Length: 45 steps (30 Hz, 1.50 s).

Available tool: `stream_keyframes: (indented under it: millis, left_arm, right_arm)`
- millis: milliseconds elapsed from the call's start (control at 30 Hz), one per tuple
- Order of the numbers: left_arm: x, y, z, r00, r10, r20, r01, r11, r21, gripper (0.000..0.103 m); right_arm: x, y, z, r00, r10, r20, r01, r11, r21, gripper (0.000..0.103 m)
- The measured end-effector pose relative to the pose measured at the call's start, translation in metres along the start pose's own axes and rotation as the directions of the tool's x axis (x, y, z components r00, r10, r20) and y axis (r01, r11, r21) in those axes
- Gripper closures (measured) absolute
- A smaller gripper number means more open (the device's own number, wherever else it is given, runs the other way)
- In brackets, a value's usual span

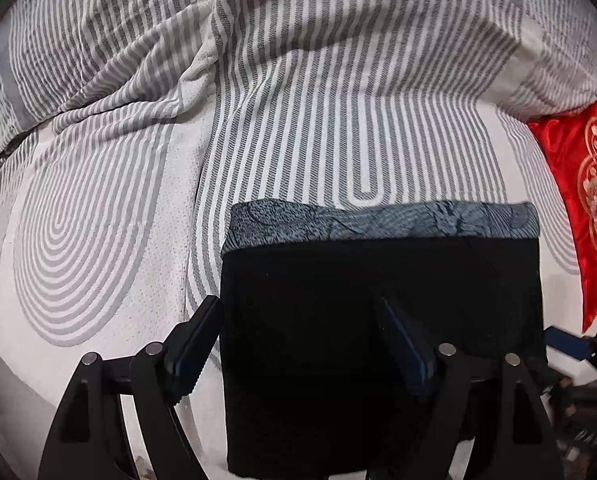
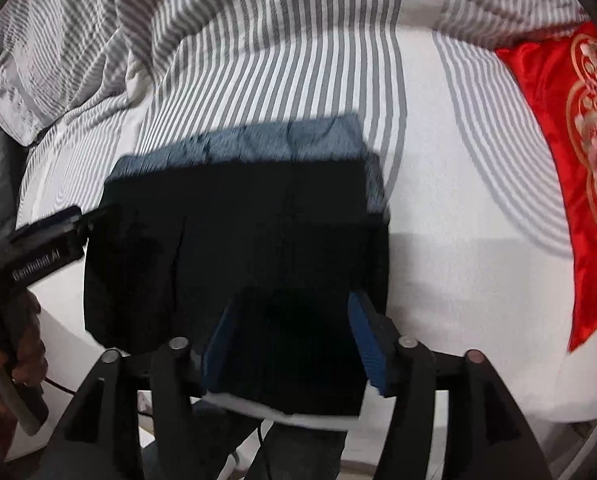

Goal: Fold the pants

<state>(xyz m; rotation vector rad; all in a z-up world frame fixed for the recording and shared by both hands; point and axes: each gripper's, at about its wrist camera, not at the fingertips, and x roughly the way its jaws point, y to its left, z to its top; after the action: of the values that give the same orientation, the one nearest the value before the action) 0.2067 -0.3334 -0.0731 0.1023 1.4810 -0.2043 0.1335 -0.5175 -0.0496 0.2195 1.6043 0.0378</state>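
Pants (image 1: 378, 320) — matt cloth (fuzzy lining); cushion (image 1: 578, 208) glossy satin.

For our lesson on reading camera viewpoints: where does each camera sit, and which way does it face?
Left wrist: on the left tool, facing forward over the folded pants on the striped bedding; its own fingers show.
Right wrist: on the right tool, facing the pants' right side; the person's hand shows.
Shared: pants, bedding, red cushion.
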Motion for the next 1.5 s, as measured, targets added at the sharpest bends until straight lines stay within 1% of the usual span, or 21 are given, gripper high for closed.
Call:
stream_keyframes:
  millis: [67, 100, 133, 200, 300, 333, 367, 400, 433, 500, 600, 633, 667, 733, 833, 933, 1133, 1500]
  left_arm:
    - [-0.004, -0.002, -0.002, 1.000, 0.004, 0.000, -0.004, 1.000, 0.016, 0.022]
    - [-0.006, -0.004, -0.004, 1.000, 0.007, -0.001, -0.007, 1.000, 0.023, 0.022]
    - [-0.009, -0.005, -0.006, 1.000, 0.011, -0.005, -0.010, 0.999, 0.033, 0.022]
    - [-0.012, -0.007, -0.010, 1.000, 0.016, -0.023, -0.015, 0.999, 0.047, 0.022]
    - [-0.021, -0.008, -0.017, 0.999, 0.023, -0.025, -0.022, 0.997, 0.067, 0.022]
    - [-0.024, -0.009, -0.019, 0.999, 0.023, -0.027, -0.021, 0.997, 0.072, 0.022]
    - [-0.027, -0.009, -0.022, 0.999, 0.022, -0.030, -0.020, 0.997, 0.074, 0.021]
    - [-0.031, -0.009, -0.025, 0.999, 0.021, -0.033, -0.018, 0.997, 0.077, 0.016]
    - [-0.034, -0.010, -0.028, 0.999, 0.022, -0.033, -0.019, 0.997, 0.079, 0.001]
    - [-0.041, -0.011, -0.033, 0.999, 0.028, -0.018, -0.026, 0.996, 0.084, 0.000]
    - [-0.049, -0.013, -0.043, 1.000, 0.013, -0.022, -0.011, 0.996, 0.092, 0.000]
    - [-0.051, -0.014, -0.047, 1.000, 0.004, -0.029, -0.001, 0.996, 0.094, 0.000]
    - [-0.052, -0.014, -0.050, 1.000, 0.008, -0.030, -0.005, 0.996, 0.093, 0.001]
    - [-0.056, -0.013, -0.057, 0.999, 0.014, -0.033, -0.011, 0.996, 0.084, 0.001]
    - [-0.059, -0.006, -0.063, 0.999, 0.015, -0.047, -0.012, 0.998, 0.060, 0.001]
    - [-0.063, -0.005, -0.069, 0.998, 0.030, -0.050, -0.027, 0.997, 0.068, 0.001]
    - [-0.070, -0.008, -0.076, 0.997, 0.050, -0.054, -0.044, 0.994, 0.095, 0.001]
    - [-0.074, -0.002, -0.078, 0.997, 0.045, -0.061, -0.040, 0.996, 0.080, 0.001]
  right_arm:
    - [0.009, 0.003, -0.008, 1.000, -0.019, -0.022, 0.019, 1.000, -0.011, 0.035]
    - [0.014, 0.006, -0.011, 0.999, -0.036, -0.035, 0.035, 0.999, -0.027, 0.029]
    - [0.020, 0.007, -0.014, 0.996, -0.065, -0.055, 0.063, 0.997, -0.041, 0.026]
    - [0.017, 0.006, -0.017, 0.996, -0.061, -0.060, 0.060, 0.998, -0.016, 0.026]
    - [0.001, 0.006, -0.018, 0.998, -0.059, -0.031, 0.060, 0.998, 0.006, 0.025]
    - [-0.005, 0.007, -0.018, 0.998, -0.056, -0.019, 0.057, 0.998, 0.016, 0.023]
    - [-0.010, 0.009, -0.019, 0.999, -0.053, -0.009, 0.054, 0.998, 0.025, 0.023]
    - [-0.014, 0.010, -0.020, 0.999, -0.050, -0.002, 0.050, 0.998, 0.029, 0.022]
    - [-0.019, 0.013, -0.021, 0.999, -0.050, 0.007, 0.050, 0.998, 0.032, 0.021]
    - [-0.025, 0.019, -0.024, 0.998, -0.058, 0.019, 0.058, 0.998, 0.032, 0.020]
    - [-0.030, 0.028, -0.029, 0.997, -0.072, 0.031, 0.071, 0.997, 0.027, 0.016]
    - [-0.032, 0.032, -0.031, 0.996, -0.079, 0.035, 0.079, 0.997, 0.027, 0.013]
    - [-0.033, 0.033, -0.032, 0.995, -0.090, 0.040, 0.089, 0.996, 0.028, 0.011]
    - [-0.038, 0.037, -0.036, 0.992, -0.116, 0.057, 0.114, 0.993, 0.042, 0.001]
    - [-0.049, 0.036, -0.045, 0.988, -0.135, 0.068, 0.131, 0.990, 0.058, 0.001]
    - [-0.055, 0.036, -0.044, 0.987, -0.148, 0.068, 0.143, 0.987, 0.072, 0.001]
    - [-0.063, 0.040, -0.043, 0.985, -0.151, 0.077, 0.146, 0.987, 0.069, 0.001]
    - [-0.066, 0.047, -0.046, 0.986, -0.146, 0.075, 0.141, 0.988, 0.067, 0.000]
